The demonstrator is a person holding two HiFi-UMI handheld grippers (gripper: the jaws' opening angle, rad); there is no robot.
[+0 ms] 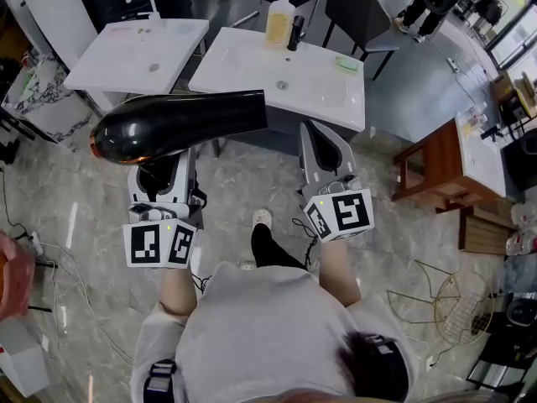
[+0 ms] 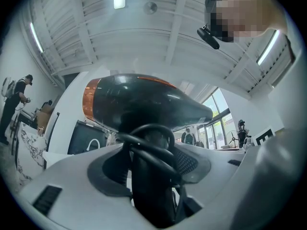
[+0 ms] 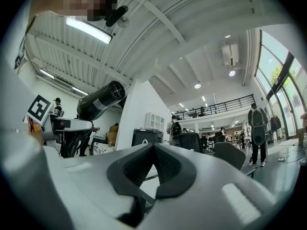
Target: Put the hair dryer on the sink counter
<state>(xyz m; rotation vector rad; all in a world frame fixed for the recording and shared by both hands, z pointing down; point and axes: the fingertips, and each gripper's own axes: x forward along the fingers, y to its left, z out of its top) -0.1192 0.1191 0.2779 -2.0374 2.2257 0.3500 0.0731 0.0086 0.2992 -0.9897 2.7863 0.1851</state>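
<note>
A black hair dryer (image 1: 176,124) with an orange band at its rear lies level in front of me, its nozzle toward the right. My left gripper (image 1: 159,173) is shut on its handle (image 2: 151,186), which has the cord looped round it. The barrel (image 2: 144,102) fills the top of the left gripper view. My right gripper (image 1: 323,139) stands beside it to the right, shut with nothing between its pads (image 3: 153,150); the dryer (image 3: 100,101) shows at its left. Ahead lies the white sink counter (image 1: 252,61), a little beyond both grippers.
A second white basin (image 1: 138,53) with a tap stands at the left. On the nearer counter are a soap bottle (image 1: 279,19), a black item (image 1: 295,34) and a green dish (image 1: 346,63). A wooden table (image 1: 436,166) and wire basket (image 1: 453,300) stand right.
</note>
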